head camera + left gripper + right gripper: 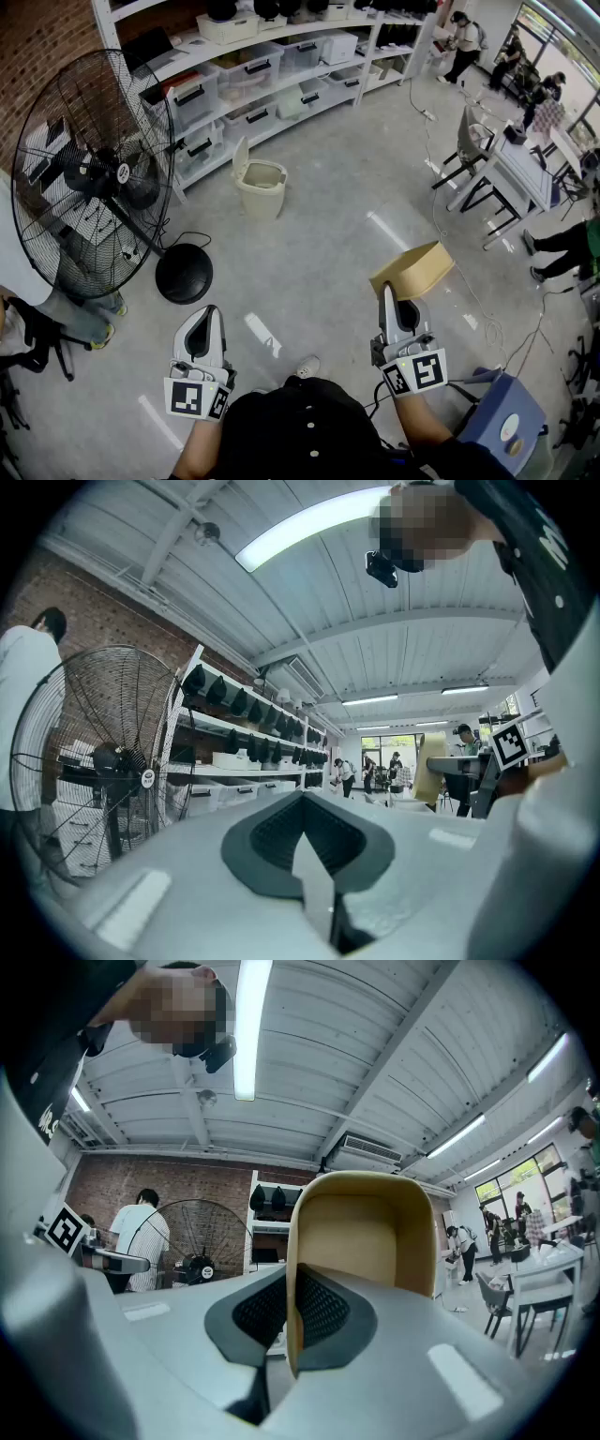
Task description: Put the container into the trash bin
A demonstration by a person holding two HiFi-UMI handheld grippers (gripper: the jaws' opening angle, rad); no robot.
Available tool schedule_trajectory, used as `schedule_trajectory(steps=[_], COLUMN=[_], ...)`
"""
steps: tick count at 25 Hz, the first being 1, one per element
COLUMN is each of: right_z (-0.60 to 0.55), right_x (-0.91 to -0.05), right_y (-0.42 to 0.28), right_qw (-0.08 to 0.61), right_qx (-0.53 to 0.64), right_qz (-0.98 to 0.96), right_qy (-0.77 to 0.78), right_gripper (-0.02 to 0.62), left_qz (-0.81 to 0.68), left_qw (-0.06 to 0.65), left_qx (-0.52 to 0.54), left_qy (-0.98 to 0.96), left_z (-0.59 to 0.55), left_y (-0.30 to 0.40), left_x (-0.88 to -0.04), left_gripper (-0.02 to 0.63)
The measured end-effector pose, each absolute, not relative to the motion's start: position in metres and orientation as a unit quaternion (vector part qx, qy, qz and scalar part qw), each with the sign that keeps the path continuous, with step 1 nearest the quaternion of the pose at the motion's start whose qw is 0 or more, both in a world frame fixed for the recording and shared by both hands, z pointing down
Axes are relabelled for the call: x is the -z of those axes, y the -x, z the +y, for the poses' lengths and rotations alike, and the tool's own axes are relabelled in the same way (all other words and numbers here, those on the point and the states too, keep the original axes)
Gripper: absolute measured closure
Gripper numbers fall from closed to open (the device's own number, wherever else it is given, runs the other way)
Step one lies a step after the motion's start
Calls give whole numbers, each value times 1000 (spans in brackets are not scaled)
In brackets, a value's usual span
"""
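The right hand-held gripper (388, 292) is clamped on one wall of the container (413, 269) and holds it level. The bin (261, 187), lid open, stands on the floor (328, 234) well ahead and leftward. The left hand-held gripper (213, 314), jaws together and empty, is nearer the bin's line.

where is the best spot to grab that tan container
Pinch one thin side wall at the open rim, coming from the open side, one jaw inside, one outside. The tan box-shaped plastic container looks too wide to span; the right tongs grip it that way.
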State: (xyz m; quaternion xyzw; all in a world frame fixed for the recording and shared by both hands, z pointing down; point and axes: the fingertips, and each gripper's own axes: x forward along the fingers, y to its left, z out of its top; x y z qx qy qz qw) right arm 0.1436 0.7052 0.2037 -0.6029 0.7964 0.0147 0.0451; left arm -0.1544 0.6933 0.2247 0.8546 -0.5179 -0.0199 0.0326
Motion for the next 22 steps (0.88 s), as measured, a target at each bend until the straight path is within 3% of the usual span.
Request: schedule_trajectory(steps=[22], right_z=[662], right_x=[-208], right_y=[-177], right_qw=[59], right_qx=[-9], right_qz=[808], right_qy=[586], right_gripper=[571], left_qz=[-530], left_qw=[34], left_qx=[10], left_qy=[-847], left_z=[650], left_y=[112], left_x=[-230], left_gripper=[606])
